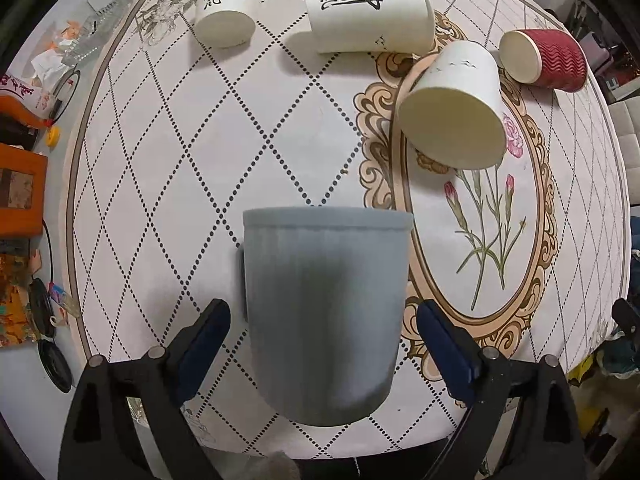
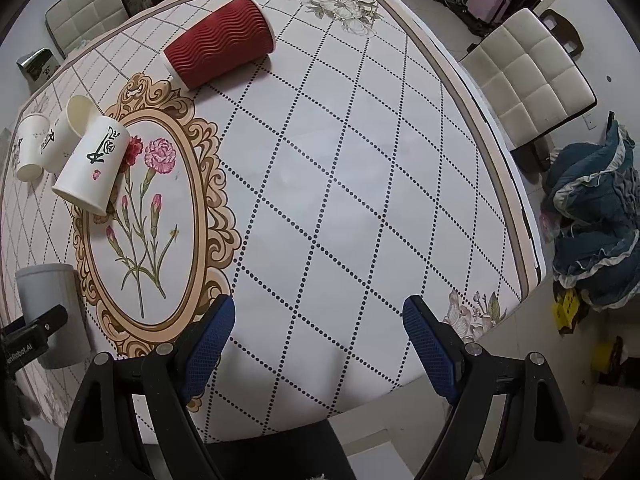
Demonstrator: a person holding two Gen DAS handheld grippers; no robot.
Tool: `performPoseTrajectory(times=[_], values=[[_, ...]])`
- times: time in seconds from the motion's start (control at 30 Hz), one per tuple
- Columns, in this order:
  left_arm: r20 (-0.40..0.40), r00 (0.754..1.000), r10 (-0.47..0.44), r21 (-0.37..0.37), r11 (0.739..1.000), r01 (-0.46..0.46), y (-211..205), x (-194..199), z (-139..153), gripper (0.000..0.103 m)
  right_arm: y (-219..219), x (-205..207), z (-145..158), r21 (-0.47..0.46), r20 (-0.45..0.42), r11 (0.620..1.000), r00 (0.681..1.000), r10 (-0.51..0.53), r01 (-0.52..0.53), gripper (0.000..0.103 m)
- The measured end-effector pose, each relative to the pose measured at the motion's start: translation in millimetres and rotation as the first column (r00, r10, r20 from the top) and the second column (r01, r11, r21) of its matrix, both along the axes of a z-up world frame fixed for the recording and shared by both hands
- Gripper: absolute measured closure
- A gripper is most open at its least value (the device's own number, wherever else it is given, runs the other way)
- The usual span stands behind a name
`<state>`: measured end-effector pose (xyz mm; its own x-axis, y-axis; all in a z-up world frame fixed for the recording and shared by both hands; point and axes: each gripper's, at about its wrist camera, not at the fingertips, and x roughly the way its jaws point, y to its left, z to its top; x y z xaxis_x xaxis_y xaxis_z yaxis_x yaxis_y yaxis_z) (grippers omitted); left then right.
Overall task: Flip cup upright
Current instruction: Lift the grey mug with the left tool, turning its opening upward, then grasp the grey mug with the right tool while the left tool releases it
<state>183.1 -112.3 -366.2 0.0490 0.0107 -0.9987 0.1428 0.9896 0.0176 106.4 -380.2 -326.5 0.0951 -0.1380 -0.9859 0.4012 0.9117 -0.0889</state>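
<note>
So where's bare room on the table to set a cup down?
Free: the diamond cloth right of the oval frame, below the red cup. Also left of the gray cup. Crowded: the white cups along the far side.

A padded white chair [image 2: 528,80] stood just beside the table [image 2: 360,200]; blue ruffled fabric [image 2: 592,240] lay heaped off its edge, orange boxes [image 1: 20,188] beside its opposite edge

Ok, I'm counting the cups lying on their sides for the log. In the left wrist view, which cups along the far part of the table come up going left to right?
White cup with calligraphy → second white calligraphy cup → plain white cup → red ribbed cup.
</note>
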Motion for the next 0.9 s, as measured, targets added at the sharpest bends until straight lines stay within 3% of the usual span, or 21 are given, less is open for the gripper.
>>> performPoseTrajectory(times=[0.37,0.63,0.9], values=[[0.052,0.998,0.021,0.022,1.0,-0.022,11.1,1.2,22.1,0.008,10.9,2.4,15.4,-0.013,0.026,1.0,0.999,0.024,-0.024,0.016],[0.15,0.989,0.012,0.069,0.997,-0.022,31.7,-23.0,77.4,0.008,24.7,1.9,31.5,-0.001,0.06,0.999,0.998,0.034,-0.034,0.016],[0.231,0.972,0.047,0.026,0.998,-0.055,51.7,-40.4,121.9,0.008,51.8,-3.4,58.8,0.003,0.104,0.999,0.994,0.04,-0.041,0.016]])
